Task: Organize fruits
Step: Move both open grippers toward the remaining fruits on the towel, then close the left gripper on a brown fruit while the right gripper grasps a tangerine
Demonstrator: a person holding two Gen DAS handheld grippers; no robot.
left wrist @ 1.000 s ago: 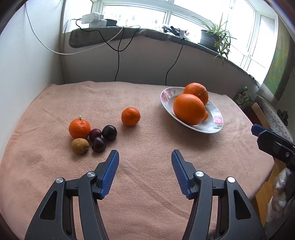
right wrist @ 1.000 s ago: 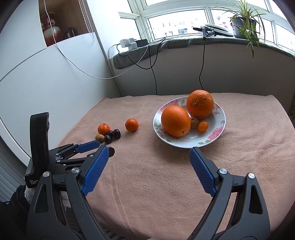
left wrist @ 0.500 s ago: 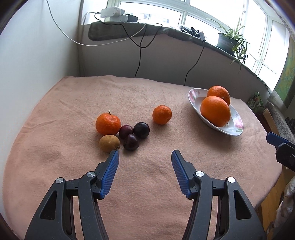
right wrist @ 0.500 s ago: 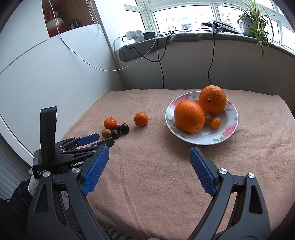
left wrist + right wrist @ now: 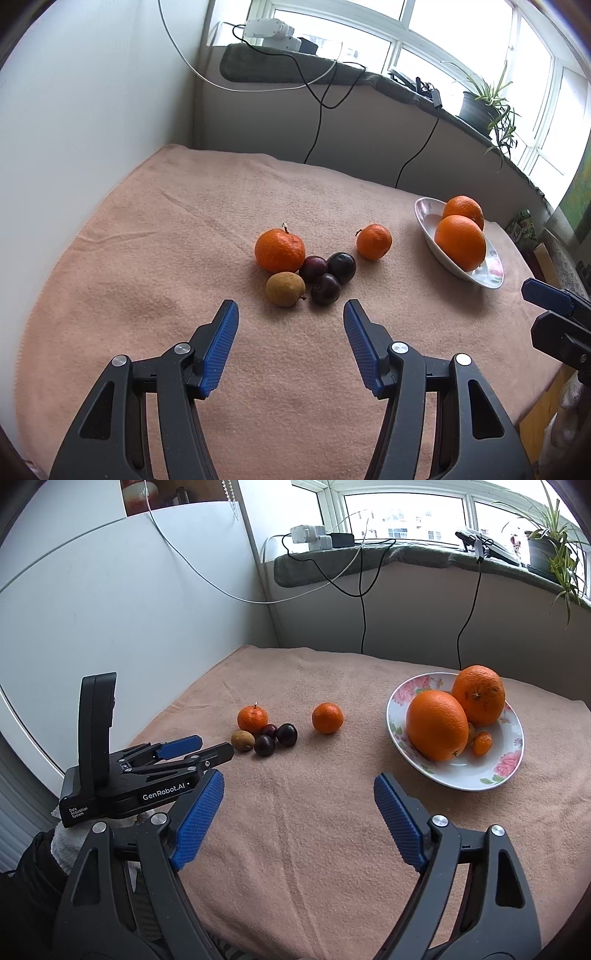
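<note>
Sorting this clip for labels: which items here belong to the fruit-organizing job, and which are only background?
Job: stemmed mandarin, lone mandarin, three dark plums, brown fruit, floral plate with two oranges, open left gripper.

Background: potted plant, power adapters, cables, pink cloth.

A table covered with a peach cloth stands in a corner. A white wall runs along its left side. At the far side a low grey wall carries a windowsill under bright windows. Cables hang from the sill, and a potted plant stands at its right end.
</note>
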